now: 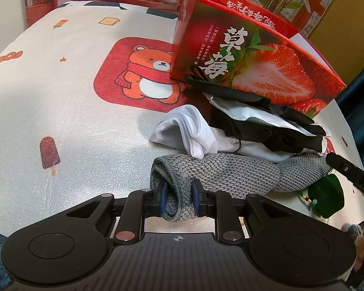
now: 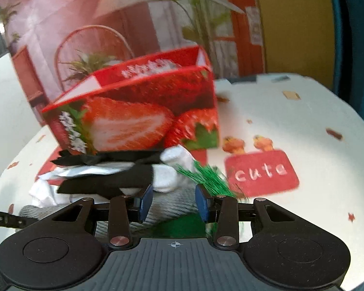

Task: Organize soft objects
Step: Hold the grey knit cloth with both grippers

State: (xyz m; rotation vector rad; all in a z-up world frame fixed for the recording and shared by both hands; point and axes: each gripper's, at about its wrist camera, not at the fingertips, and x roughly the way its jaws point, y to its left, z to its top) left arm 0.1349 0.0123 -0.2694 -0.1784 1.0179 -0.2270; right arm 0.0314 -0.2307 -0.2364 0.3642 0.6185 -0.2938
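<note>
Left gripper (image 1: pixel 180 200) is pinched on the grey knit cloth's (image 1: pixel 230 173) near end in front of the strawberry box (image 1: pixel 242 55); right gripper (image 2: pixel 174 202) gapes empty over it, so clamp before lifting.

Red cardboard strawberry box (image 1: pixel 254 55): large white characters "草莓" on front, smaller Chinese lines beside them too small to read. White printed tablecloth (image 2: pixel 303 126): "cute" in white on red patch (image 2: pixel 262 172). Black bar (image 1: pixel 356 177) at right edge: letters "DA", cut off.

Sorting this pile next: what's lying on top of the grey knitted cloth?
A white sock overlaps the grey knitted cloth held by the left gripper; black fabric lies behind. Anything beneath is hidden.
</note>
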